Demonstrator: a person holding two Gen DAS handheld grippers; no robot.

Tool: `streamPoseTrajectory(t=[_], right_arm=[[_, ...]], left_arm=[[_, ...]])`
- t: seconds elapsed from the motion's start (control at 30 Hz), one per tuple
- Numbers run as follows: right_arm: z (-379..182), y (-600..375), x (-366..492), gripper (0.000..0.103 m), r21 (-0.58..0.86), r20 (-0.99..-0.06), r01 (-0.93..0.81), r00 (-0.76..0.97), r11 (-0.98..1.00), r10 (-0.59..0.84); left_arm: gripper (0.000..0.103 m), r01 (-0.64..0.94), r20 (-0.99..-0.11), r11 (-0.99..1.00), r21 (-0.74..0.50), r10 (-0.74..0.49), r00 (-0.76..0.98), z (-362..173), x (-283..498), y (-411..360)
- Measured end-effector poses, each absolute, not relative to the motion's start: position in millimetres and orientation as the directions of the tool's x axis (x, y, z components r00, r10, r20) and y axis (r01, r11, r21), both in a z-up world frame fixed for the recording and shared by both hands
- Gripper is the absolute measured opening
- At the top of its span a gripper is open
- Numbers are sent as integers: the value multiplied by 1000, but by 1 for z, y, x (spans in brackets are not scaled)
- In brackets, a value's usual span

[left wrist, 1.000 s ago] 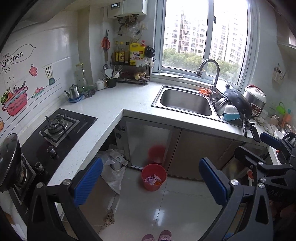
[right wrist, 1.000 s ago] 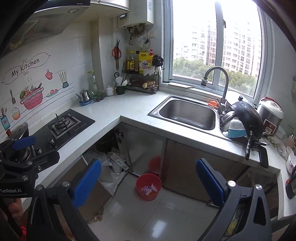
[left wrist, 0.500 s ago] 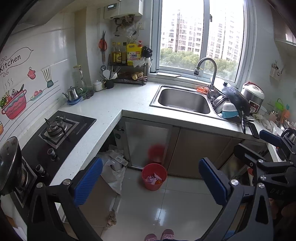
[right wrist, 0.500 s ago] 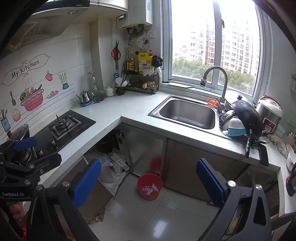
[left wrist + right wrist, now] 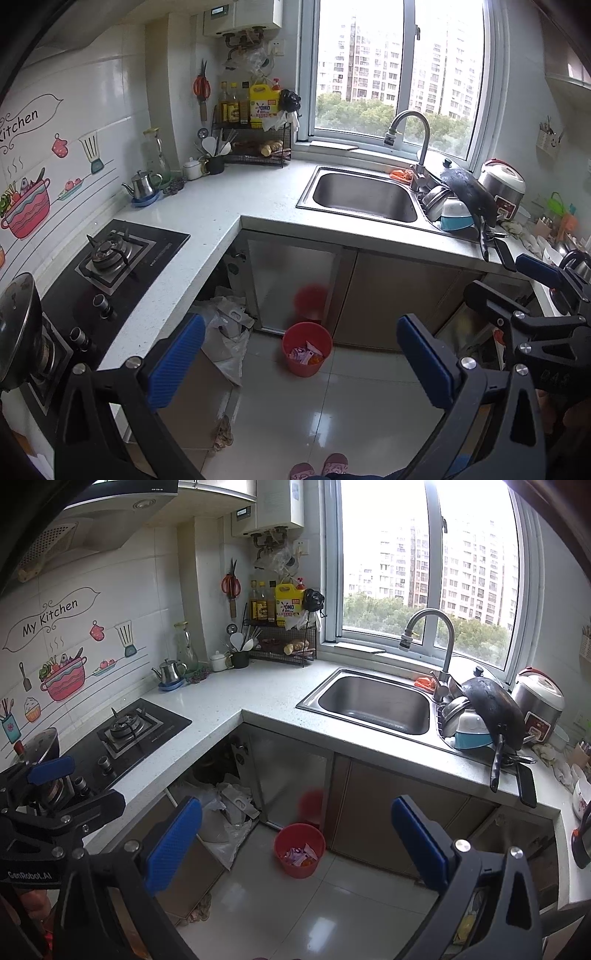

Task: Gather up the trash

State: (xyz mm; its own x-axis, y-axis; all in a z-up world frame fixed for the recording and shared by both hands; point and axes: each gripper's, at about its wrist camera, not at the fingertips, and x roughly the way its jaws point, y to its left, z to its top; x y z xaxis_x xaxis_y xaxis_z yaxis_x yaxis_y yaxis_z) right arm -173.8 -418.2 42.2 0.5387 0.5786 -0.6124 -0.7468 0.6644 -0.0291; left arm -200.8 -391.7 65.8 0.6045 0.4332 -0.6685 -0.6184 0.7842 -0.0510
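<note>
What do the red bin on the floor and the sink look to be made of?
Red bin: probably plastic, since it has a uniform matte red colour and thin, smooth walls. Sink: looks like brushed stainless steel, grey metal with soft reflections in the basin.

Open floor (image 5: 332, 413) is seen ahead of the tool; the bin (image 5: 307, 348) is flanked by bags (image 5: 225, 332) left, cabinets (image 5: 399, 295) behind

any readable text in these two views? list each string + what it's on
"My Kitchen": wall sticker on the tiles above the stove; the left view cuts off "My".
"OMO": yellow jug on the corner rack.
"GenRobot.AI": left tool, on its body, seen from the right view.
Too small or blurred: bottle labels, stove front print, water heater display, marking on the right tool.
</note>
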Motion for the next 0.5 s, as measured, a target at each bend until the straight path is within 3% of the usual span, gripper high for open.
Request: streamPoseTrajectory(t=[0.5], right_arm=[[42,-412,-180,102,-29,-621,-746,535,666,573]], left_arm=[[103,-609,-681,793,-28,431,592,62,-188,-395]])
